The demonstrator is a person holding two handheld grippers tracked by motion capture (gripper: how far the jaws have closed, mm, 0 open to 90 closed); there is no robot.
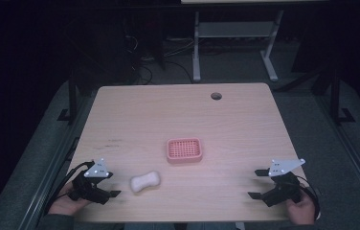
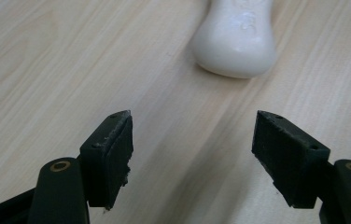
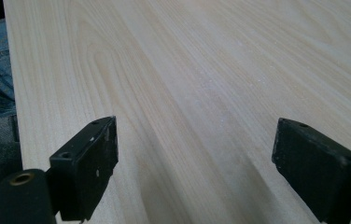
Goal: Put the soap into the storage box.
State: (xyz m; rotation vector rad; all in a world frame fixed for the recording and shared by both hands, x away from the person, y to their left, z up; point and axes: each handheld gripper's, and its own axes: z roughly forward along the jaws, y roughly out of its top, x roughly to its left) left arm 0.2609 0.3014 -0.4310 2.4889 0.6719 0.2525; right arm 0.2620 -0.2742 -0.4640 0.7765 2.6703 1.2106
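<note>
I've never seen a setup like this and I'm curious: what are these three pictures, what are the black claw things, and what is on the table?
A person sits at a wooden table and holds a hand tool in each hand; each tool ends in a two-jaw gripper. The high view looks down from above: the left gripper is at the lower left, the right gripper at the lower right. The other two pictures come from small cameras riding on each gripper, looking out between its black jaws. On the table lie a white bar of soap and a pink soap dish. The left gripper points at the soap without touching it. Both grippers are open and hold nothing.
</note>
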